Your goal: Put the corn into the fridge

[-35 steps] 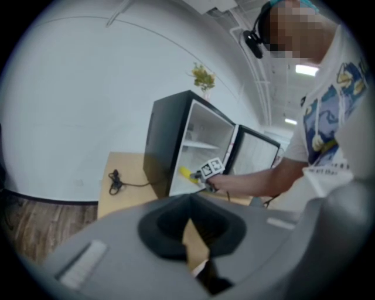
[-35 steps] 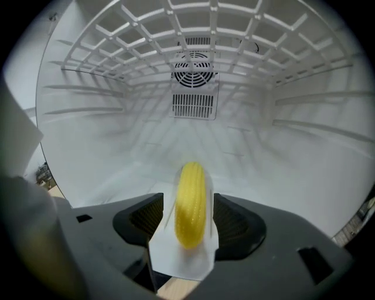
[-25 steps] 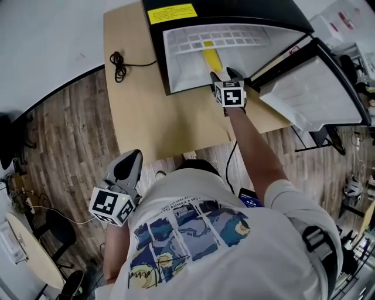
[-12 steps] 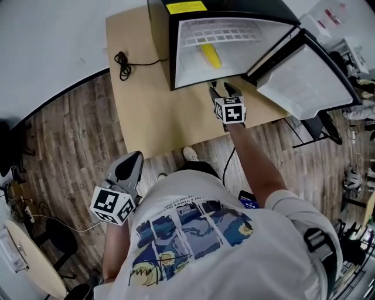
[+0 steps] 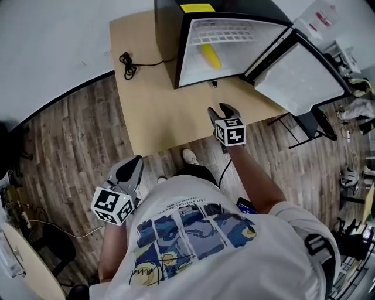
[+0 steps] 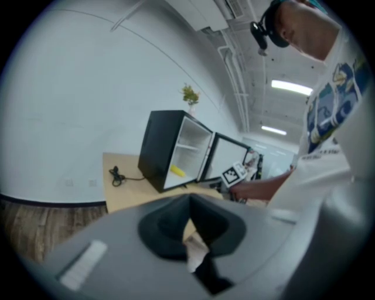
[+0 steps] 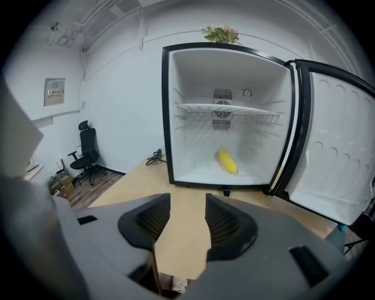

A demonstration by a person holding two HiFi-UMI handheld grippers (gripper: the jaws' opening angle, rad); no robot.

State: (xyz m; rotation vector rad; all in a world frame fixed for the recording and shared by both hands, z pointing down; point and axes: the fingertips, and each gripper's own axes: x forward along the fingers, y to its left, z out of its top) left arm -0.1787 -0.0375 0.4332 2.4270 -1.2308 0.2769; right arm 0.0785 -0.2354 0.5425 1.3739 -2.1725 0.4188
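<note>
The yellow corn lies on the white floor of the black mini fridge, whose door hangs wide to the right. My right gripper hovers over the wooden table's front part, well back from the fridge mouth; its jaws are closing with nothing between them. In the right gripper view the corn shows inside the fridge, beyond the gripper. My left gripper hangs low at the person's left side, off the table, jaws together. From there the corn looks tiny.
The fridge stands at the back of a light wooden table. A coiled black cable lies at the table's far left. An office chair stands by the left wall. Wood-plank floor surrounds the table.
My right gripper has drawn back from the fridge mouth to the table's front part, empty. The corn stays inside the fridge. The left gripper keeps its place at the person's side.
</note>
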